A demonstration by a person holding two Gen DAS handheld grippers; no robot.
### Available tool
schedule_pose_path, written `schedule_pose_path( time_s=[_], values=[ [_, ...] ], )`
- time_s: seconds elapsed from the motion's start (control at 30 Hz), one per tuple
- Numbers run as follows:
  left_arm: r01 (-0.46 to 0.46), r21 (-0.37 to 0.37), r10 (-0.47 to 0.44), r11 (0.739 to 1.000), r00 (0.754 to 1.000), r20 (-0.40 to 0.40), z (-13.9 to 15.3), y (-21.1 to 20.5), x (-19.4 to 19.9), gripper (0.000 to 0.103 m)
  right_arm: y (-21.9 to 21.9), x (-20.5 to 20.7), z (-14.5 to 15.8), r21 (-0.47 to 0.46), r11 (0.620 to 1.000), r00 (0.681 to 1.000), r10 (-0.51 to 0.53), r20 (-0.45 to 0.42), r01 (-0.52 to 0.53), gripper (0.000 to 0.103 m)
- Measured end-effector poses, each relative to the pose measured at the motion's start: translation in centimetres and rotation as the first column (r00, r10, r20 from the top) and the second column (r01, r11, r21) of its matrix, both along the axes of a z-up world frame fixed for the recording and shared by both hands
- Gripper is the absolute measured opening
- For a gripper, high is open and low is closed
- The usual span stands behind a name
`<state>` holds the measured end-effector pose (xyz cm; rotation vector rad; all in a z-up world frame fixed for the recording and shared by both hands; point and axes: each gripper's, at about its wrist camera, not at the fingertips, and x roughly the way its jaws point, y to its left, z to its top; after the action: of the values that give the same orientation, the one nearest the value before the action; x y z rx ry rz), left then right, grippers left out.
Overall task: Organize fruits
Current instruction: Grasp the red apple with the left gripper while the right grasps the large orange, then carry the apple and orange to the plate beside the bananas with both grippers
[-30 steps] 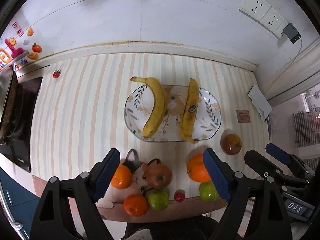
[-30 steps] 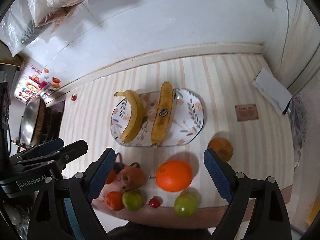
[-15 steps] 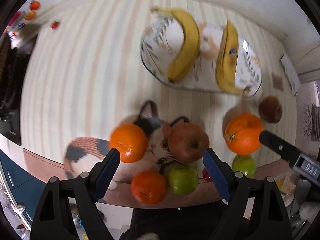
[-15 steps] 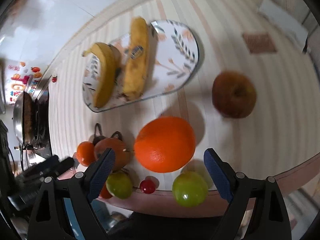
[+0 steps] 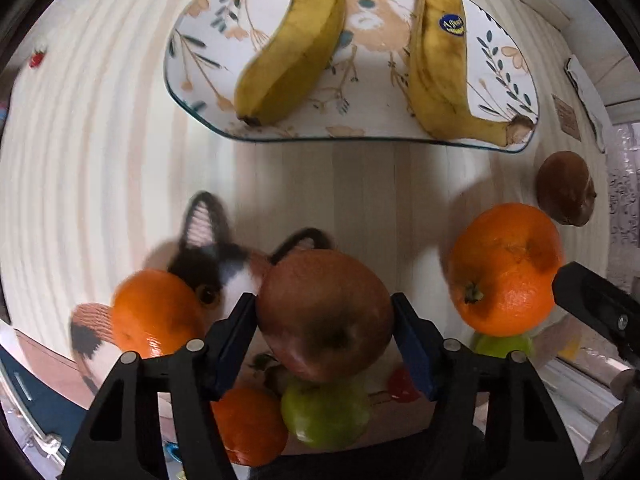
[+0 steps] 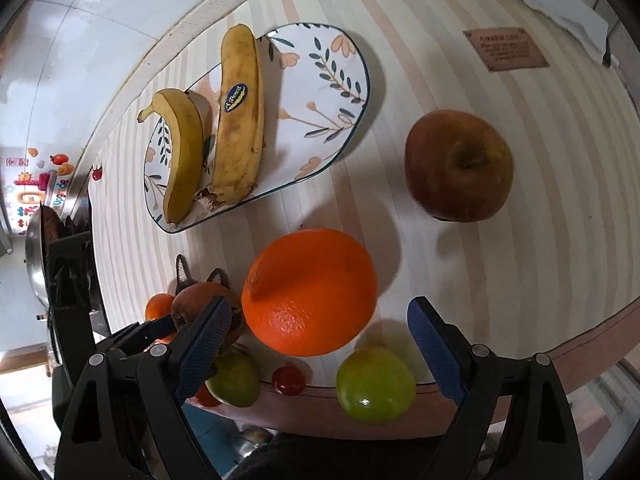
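My left gripper is shut on a red apple that sits on a cat-shaped mat. A small orange lies left of it, another orange and a green apple lie nearer. My right gripper is open around a large orange, with a green apple just below it. A second red apple lies to the right. Two bananas lie on a floral plate.
A cherry tomato lies at the table's front edge. A brown card and white paper lie at the far right. A small red ornament sits far left. A dark pan stands left.
Both grippers dropped down close to the fruit. The left gripper closed on the red apple. The right gripper came down around the large orange, still open.
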<state>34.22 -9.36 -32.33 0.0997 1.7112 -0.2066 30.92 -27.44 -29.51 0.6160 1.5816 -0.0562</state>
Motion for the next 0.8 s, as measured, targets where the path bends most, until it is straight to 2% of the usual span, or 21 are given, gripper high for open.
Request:
schedule_pose_path(
  time_s=[0.07,0.17,0.33,0.47,0.8],
  values=[
    [-0.015,0.017,0.015,1.000,1.000,0.013,0.2,0.7,0.1,0.064,0.3,0.3,-0.6,0.011,1.000,1.000,0.002,-0.008,-0.002,0.092],
    [-0.063,-0.021,0.062,0.998,0.998,-0.010,0.1,2.0,0.7,0.065,1.3,0.9,-1.9,0.013,0.999,0.999,0.029,-0.029,-0.029,0.092],
    [-0.056,-0.006,0.056,0.998,0.998,-0.009,-0.1,1.5,1.3,0.065,2.6,1.8,-4.3,-0.003,0.998,0.996,0.062,-0.067,-0.062,0.092],
    [-0.064,0.000,0.063,0.998,0.997,-0.042,-1.3,1.4,1.5,0.064,3.2,1.9,-5.5,-0.006,0.997,0.994,0.075,-0.082,-0.075,0.092],
    [-0.065,0.012,0.065,0.998,0.998,0.002,-1.2,1.4,0.6,0.064,3.2,1.8,-5.2,-0.029,0.996,0.996,0.086,-0.032,-0.087,0.088]
  ],
)
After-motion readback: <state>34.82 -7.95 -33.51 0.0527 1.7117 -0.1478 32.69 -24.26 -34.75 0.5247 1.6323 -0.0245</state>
